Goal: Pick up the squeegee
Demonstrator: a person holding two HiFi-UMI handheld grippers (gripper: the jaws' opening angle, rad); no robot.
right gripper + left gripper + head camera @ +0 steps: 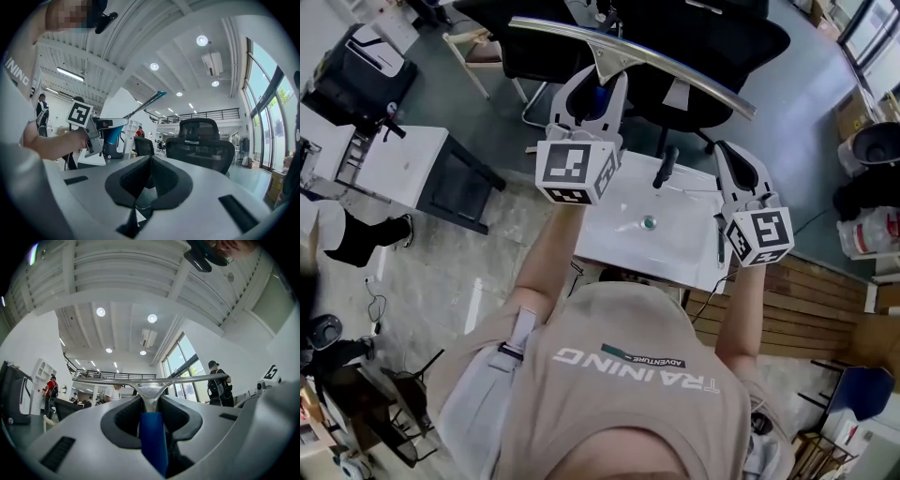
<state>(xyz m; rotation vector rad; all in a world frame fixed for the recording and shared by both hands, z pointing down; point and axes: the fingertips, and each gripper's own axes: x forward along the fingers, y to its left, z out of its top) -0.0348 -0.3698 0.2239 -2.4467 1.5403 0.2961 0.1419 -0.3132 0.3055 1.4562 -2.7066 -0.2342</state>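
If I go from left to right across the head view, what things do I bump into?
White table → left gripper, gripping the squeegee → black tap → right gripper → round bin.

Silver squeegee (609, 56), blue handle (153, 441); white table (675, 248)

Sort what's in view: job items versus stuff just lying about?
Job: squeegee; left gripper, shut on its blue handle.
Lying about: right gripper, shut and empty; white table; black stick and small round piece on it; black office chairs.
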